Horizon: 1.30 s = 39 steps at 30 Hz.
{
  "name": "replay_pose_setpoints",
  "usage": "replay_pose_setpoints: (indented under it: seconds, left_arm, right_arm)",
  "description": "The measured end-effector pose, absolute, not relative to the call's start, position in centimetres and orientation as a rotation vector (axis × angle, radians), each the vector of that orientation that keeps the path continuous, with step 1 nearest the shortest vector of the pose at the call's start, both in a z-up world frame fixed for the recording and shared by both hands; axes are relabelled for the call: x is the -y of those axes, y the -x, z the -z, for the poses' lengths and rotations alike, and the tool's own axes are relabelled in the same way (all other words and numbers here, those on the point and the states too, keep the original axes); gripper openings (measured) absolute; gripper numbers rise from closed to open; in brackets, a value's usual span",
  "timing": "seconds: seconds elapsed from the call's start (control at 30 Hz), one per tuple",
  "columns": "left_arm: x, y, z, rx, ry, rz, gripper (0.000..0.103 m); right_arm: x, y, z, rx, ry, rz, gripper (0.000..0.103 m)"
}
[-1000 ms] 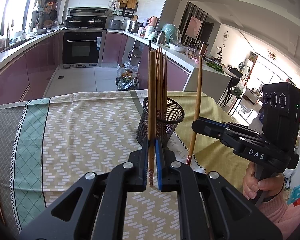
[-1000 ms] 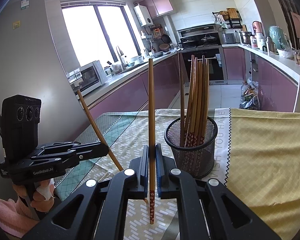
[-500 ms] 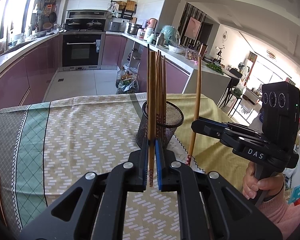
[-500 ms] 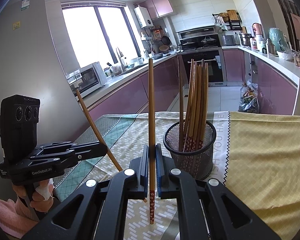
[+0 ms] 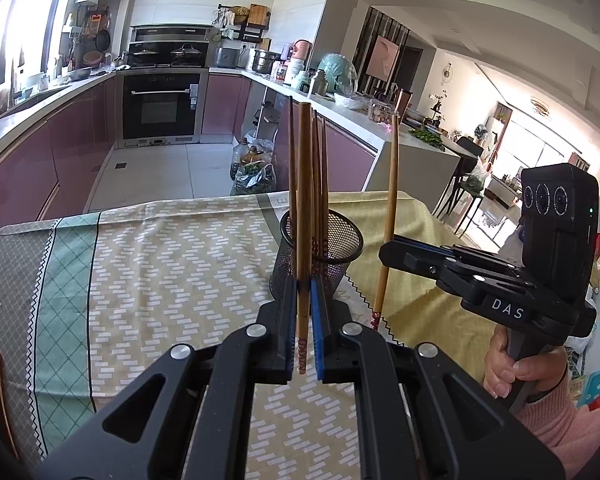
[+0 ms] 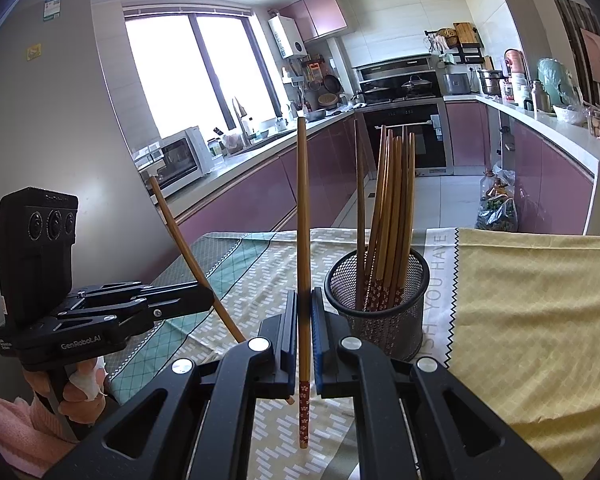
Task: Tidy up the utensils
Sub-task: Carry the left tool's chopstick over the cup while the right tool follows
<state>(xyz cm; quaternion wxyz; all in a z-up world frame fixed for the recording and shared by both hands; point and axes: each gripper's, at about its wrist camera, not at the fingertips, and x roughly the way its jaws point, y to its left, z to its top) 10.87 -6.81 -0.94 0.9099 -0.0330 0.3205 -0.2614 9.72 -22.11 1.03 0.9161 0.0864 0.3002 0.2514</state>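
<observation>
- The left gripper [image 5: 304, 300] is clamped on one chopstick [image 5: 304, 208], its blue pads pressed against the wood from both sides.
- That chopstick stands nearly upright in the left wrist view, in front of the cup [image 5: 332, 252]; its patterned end hangs just below the pads.
- From the right wrist view the same gripper [image 6: 208, 300] shows on the left, well apart from the cup [image 6: 384, 316], its chopstick [image 6: 188, 248] leaning with the top tilted away from the cup.
- The right gripper [image 6: 304, 312] is likewise closed on a second chopstick [image 6: 303, 220], held upright just left of the cup, flowered end down.
- In the left wrist view this gripper [image 5: 388, 250] sits right of the cup, the stick [image 5: 390, 208] rising above its jaws.
- The black mesh cup stands on the tablecloth [image 6: 532, 300] near the seam between the patterned and yellow parts.
- A bundle of chopsticks [image 6: 392, 216] stands inside the cup, flowered ends down, leaning slightly together.
- A hand [image 5: 516, 368] in a pink sleeve grips the right handle, below and right of the cup.
</observation>
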Motion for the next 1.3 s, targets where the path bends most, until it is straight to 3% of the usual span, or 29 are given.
replay_pose_setpoints:
  seconds: [1.3]
  left_arm:
    - [7.6, -11.5, -1.1, -0.621, 0.049, 0.549, 0.007]
  right_arm:
    - [22.3, -10.5, -2.5, -0.566, -0.17, -0.493, 0.006]
